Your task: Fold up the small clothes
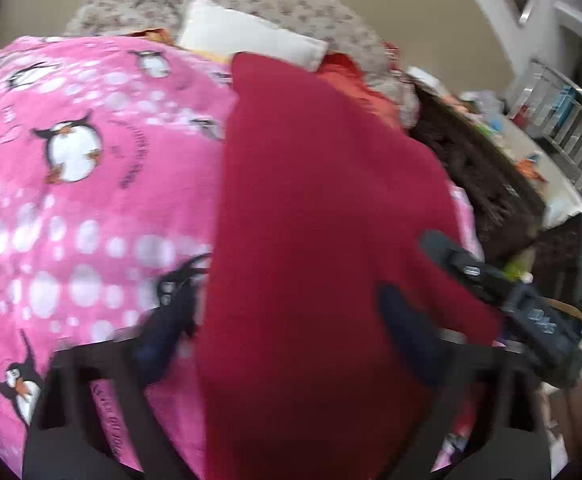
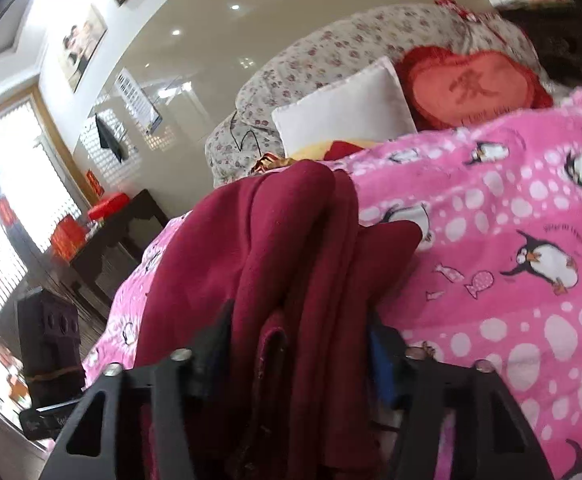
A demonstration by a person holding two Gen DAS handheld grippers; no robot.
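Dark red knit garment (image 1: 323, 220) lies on pink penguin blanket (image 1: 71, 200), partly bunched. Your left gripper (image 1: 291, 320) stands wide, cloth between fingers, not pinched. Your right gripper (image 2: 299, 332) has bunched folds between fingers; whether it really clamps them, cannot tell. Fabric looks soft, light, limp, so it probably sags and slides. Better you take hem or corner, both layers together.
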